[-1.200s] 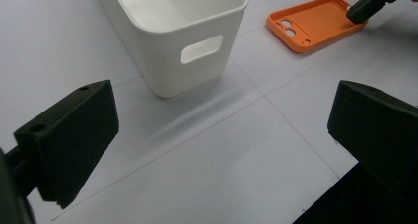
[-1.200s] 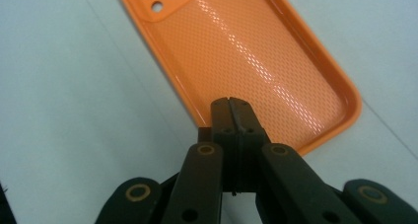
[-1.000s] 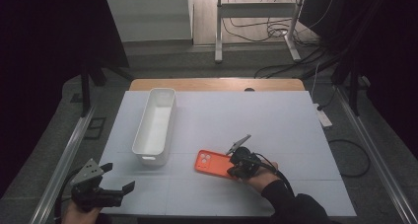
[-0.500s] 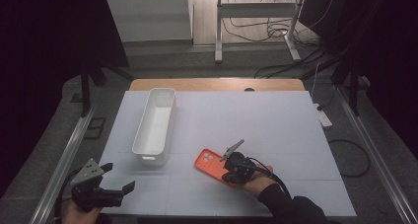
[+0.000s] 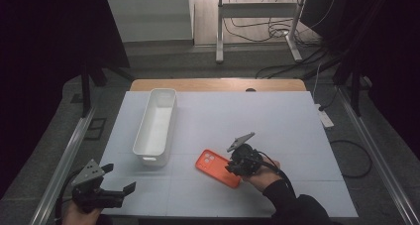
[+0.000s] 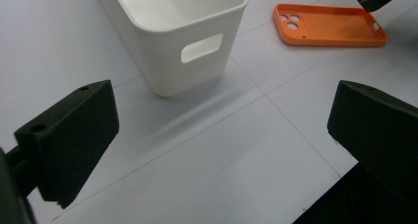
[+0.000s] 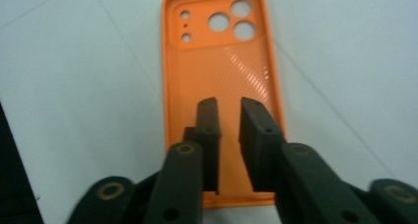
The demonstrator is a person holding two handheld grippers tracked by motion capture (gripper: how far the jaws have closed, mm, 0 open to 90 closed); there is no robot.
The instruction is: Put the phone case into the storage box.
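The right gripper (image 7: 229, 145) has slid left along the orange case (image 5: 218, 167), which lies flat on the table (image 5: 277, 121) near the bin (image 5: 155, 126). Its fingers (image 7: 209, 130) are nearly closed over the case's near end, grasping nothing yet. The left gripper (image 5: 106, 193) stays released, idle.

— Any writing I should log from your end?

— None I can read. I've checked the orange phone case (image 7: 222, 81), the white bin (image 6: 172, 31) and the table (image 5: 277, 116): no label, brand, number or sign on any of them.
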